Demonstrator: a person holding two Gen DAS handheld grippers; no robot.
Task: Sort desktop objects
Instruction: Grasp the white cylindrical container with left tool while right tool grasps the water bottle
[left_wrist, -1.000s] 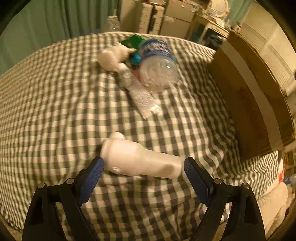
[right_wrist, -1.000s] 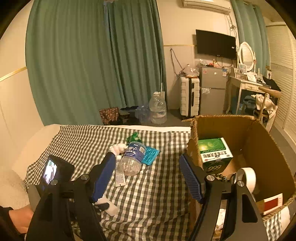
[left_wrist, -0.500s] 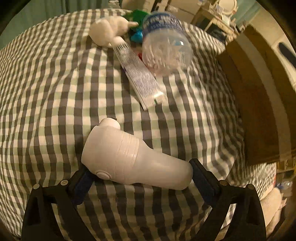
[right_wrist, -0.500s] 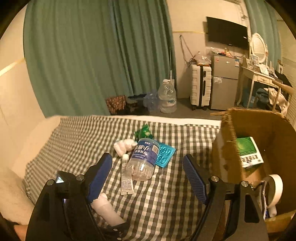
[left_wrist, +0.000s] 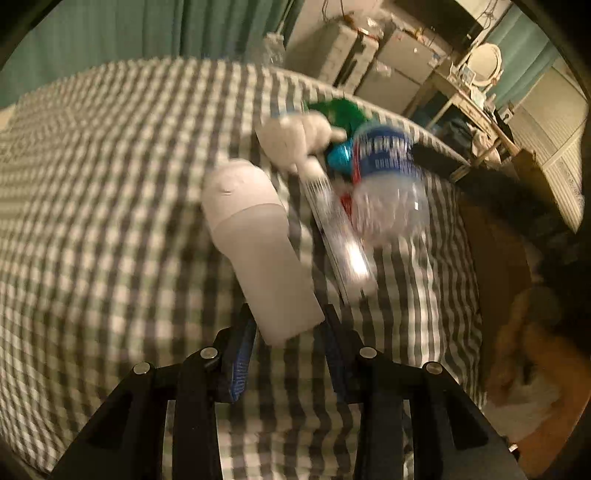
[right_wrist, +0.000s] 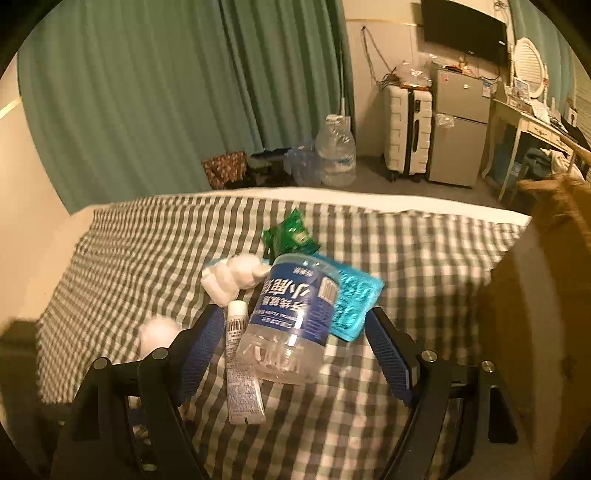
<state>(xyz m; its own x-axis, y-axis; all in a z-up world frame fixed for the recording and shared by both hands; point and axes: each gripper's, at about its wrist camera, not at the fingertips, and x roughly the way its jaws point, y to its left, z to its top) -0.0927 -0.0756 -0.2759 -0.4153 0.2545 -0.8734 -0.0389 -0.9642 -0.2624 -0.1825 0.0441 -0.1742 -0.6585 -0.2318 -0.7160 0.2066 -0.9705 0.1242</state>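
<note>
The left tongs (left_wrist: 288, 343) have just closed in on the white bottle (left_wrist: 258, 251): a second ago they stood wide to either side of it as it lay crosswise, and now the blue pads clamp its base end, with the bottle pointing away from the camera over the checked bed cover (left_wrist: 92, 184). The view is blurred, so whether the bottle has left the cover I cannot tell. I judge this item as good as picked, with the carry to the box (right_wrist: 554, 258) at the right to come.

The right tongs (right_wrist: 291, 347) have dropped from a high view of the box toward the pile and stand spread, gripping nothing. Between their pads lie the water bottle (right_wrist: 291, 325) and the tube (right_wrist: 240, 369), side by side; the blue blister pack (right_wrist: 354, 302) pokes out beneath the bottle, with the white toy (right_wrist: 232, 277) and green wrapper (right_wrist: 290, 236) beyond. The water bottle looks the likely next pick
</note>
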